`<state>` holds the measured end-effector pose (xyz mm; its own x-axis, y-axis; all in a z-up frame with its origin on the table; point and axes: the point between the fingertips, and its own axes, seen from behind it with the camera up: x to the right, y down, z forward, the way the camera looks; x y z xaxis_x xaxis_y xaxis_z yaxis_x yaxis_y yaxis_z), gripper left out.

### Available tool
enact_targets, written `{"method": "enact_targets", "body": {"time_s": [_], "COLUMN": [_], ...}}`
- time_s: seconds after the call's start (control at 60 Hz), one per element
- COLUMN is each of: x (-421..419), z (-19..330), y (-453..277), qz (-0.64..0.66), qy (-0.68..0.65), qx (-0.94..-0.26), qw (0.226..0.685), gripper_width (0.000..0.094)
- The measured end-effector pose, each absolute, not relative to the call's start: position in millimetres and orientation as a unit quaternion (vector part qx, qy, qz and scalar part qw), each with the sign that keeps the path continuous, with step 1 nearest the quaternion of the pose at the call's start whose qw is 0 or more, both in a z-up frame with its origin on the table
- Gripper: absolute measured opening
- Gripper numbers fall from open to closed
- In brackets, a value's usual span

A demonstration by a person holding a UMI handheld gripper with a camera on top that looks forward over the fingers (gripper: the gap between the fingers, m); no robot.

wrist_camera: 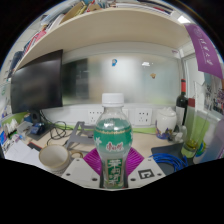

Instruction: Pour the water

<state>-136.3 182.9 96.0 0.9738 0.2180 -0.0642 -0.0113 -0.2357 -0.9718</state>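
Between the tool's (pixel 116 172) two pads, one green-labelled water bottle (pixel 114 140) stands upright, clenched.

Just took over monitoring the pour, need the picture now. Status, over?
Gripper shut on water bottle, upright, cap on. White cup beside it on the desk. Nothing in the way.

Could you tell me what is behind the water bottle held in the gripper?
Behind the water bottle are wall sockets, with a monitor off to one side. The bottle covers the desk stretch directly behind it, so what lies there cannot be seen.
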Motion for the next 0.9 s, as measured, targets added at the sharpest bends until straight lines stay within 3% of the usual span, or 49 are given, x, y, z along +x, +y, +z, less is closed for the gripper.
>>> {"method": "enact_targets", "body": {"time_s": [0.1, 0.133, 0.25, 0.4, 0.6, 0.9], "x": [-133.8, -135.9, -138.8, -144.0, -147.1, -234.5], "z": [101.0, 101.8, 98.0, 92.2, 81.2, 182.7], "y": [183.1, 182.2, 177.9, 144.0, 36.3, -94.5], "qz": [0.092, 0.096, 0.099, 0.128, 0.082, 0.074], "qy": [-0.066, -0.069, -0.067, -0.038, -0.034, -0.032], "qx": [-0.766, -0.763, -0.771, -0.794, -0.822, -0.820], "qw": [0.633, 0.635, 0.626, 0.594, 0.562, 0.566], "gripper_width": [0.0372, 0.0488, 0.0563, 0.0863, 0.0858, 0.0863]}}
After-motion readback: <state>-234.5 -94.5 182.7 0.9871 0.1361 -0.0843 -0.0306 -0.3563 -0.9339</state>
